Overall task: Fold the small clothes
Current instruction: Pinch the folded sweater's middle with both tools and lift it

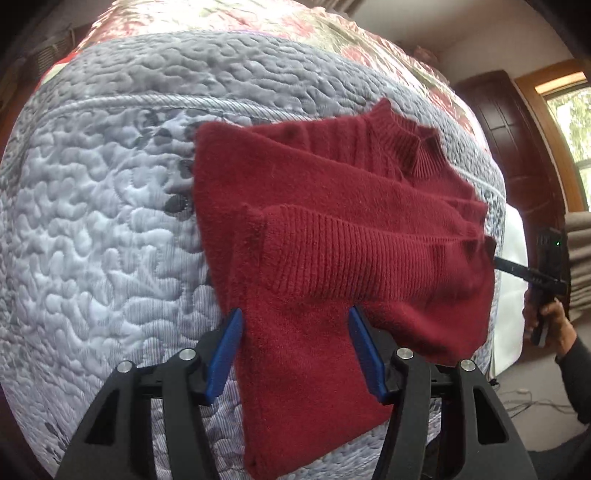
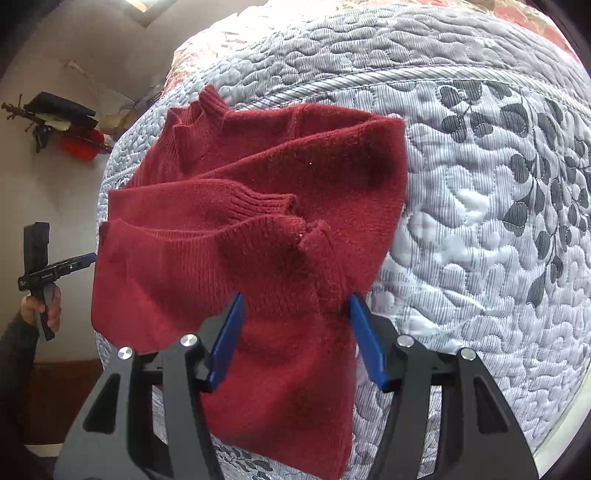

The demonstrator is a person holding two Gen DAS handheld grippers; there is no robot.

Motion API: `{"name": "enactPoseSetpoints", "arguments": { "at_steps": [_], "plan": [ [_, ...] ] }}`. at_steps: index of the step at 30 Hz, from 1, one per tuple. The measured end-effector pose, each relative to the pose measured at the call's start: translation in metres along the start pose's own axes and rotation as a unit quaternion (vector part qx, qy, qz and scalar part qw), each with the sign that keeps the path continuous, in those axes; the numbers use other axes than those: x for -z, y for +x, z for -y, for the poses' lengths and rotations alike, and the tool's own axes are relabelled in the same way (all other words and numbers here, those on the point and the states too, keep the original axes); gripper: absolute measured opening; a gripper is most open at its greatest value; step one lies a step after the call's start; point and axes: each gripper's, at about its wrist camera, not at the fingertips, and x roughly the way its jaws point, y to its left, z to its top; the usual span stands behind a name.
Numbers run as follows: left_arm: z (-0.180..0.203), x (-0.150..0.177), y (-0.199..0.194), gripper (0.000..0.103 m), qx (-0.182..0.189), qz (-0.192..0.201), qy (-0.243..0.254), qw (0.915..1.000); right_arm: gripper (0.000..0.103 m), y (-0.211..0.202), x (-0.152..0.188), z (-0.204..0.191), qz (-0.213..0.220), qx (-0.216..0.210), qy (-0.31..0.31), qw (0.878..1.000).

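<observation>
- A dark red knitted sweater with a ribbed collar lies partly folded on a bed covered by a pale grey quilted bedspread printed with dark leaves; it sits close to the bed's near edge.
- Both sleeves are folded across the body, ribbed cuffs lying near the middle of the garment, one above the other.
- The collar points toward the far side of the bed, where a floral red-and-green cover begins.
- The left hand-held gripper has its blue fingers spread apart, straddling the sweater's lower portion; whether the pads touch the knit cannot be told.
- The right hand-held gripper likewise stands with its blue fingers apart over the hem end of the sweater, nothing clamped between them.
- In the left wrist view, the other gripper's tip meets the sweater's side edge, held by a hand in a dark sleeve.
- A dark wooden door stands beyond the bed's far corner.
</observation>
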Motion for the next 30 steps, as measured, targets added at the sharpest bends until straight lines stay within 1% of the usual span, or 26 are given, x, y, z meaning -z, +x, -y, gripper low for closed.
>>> {"name": "enactPoseSetpoints", "arguments": {
  "at_steps": [4, 5, 6, 8, 9, 10, 11, 12, 15, 18, 21, 23, 24, 25, 26, 27, 28, 29, 30],
  "plan": [
    [-0.002, -0.005, 0.017, 0.059, -0.008, -0.021, 0.000, 0.9997, 0.059, 0.006, -0.002, -0.001, -0.009, -0.004, -0.001, 1.000],
    [-0.003, -0.006, 0.020, 0.059, -0.017, -0.025, 0.002, 0.9995, 0.059, 0.007, -0.003, -0.001, -0.011, -0.004, -0.002, 1.000],
    [-0.002, -0.008, 0.020, 0.059, -0.034, -0.026, 0.008, 0.9991, 0.059, 0.007, -0.003, -0.001, -0.011, -0.003, -0.004, 1.000],
    [0.000, -0.012, 0.015, 0.060, -0.073, -0.008, 0.017, 0.9972, 0.059, 0.004, -0.005, -0.003, -0.008, -0.003, -0.008, 1.000],
    [-0.001, -0.013, 0.009, 0.062, -0.080, 0.004, 0.015, 0.9967, 0.059, 0.005, -0.007, -0.006, -0.006, -0.004, -0.009, 1.000],
    [-0.003, -0.014, 0.005, 0.065, -0.070, 0.011, 0.010, 0.9974, 0.060, 0.003, -0.008, -0.007, -0.005, -0.006, -0.010, 1.000],
    [-0.002, -0.015, 0.004, 0.065, -0.058, 0.012, 0.006, 0.9982, 0.061, 0.004, -0.009, -0.008, -0.004, -0.008, -0.013, 1.000],
    [0.000, -0.016, 0.005, 0.065, -0.055, 0.009, 0.011, 0.9984, 0.061, 0.004, -0.010, -0.009, -0.005, -0.007, -0.016, 1.000],
    [0.009, -0.020, 0.018, 0.066, -0.063, -0.009, 0.037, 0.9973, 0.061, 0.010, -0.014, -0.010, -0.011, -0.003, -0.019, 1.000],
    [0.007, -0.028, 0.031, 0.065, -0.084, -0.026, 0.033, 0.9956, 0.062, 0.013, -0.019, -0.013, -0.011, -0.002, -0.022, 1.000],
    [0.007, -0.032, 0.034, 0.064, -0.083, -0.026, 0.032, 0.9957, 0.062, 0.017, -0.023, -0.015, -0.018, 0.000, -0.027, 0.999],
    [0.009, -0.031, 0.036, 0.058, -0.079, -0.032, 0.038, 0.9956, 0.062, 0.020, -0.023, -0.016, -0.024, 0.003, -0.032, 0.999],
    [0.012, -0.030, 0.038, 0.046, -0.080, -0.034, 0.044, 0.9953, 0.062, 0.022, -0.024, -0.016, -0.027, 0.004, -0.035, 0.999],
    [0.015, -0.030, 0.040, 0.037, -0.082, -0.035, 0.049, 0.9948, 0.062, 0.023, -0.024, -0.018, -0.030, 0.004, -0.038, 0.999],
    [0.015, -0.029, 0.040, 0.034, -0.081, -0.034, 0.050, 0.9949, 0.058, 0.024, -0.024, -0.018, -0.031, 0.005, -0.040, 0.999],
    [0.013, -0.029, 0.040, 0.027, -0.076, -0.033, 0.044, 0.9956, 0.055, 0.025, -0.024, -0.019, -0.033, 0.006, -0.043, 0.999],
    [0.013, -0.030, 0.042, 0.024, -0.072, -0.032, 0.038, 0.9962, 0.050, 0.027, -0.025, -0.020, -0.037, 0.006, -0.045, 0.998],
    [0.010, -0.030, 0.042, 0.023, -0.069, -0.030, 0.033, 0.9967, 0.042, 0.029, -0.025, -0.021, -0.041, 0.007, -0.048, 0.998],
    [0.008, -0.030, 0.041, 0.018, -0.068, -0.028, 0.031, 0.9968, 0.037, 0.032, -0.025, -0.022, -0.045, 0.012, -0.051, 0.998]
  ]
}}
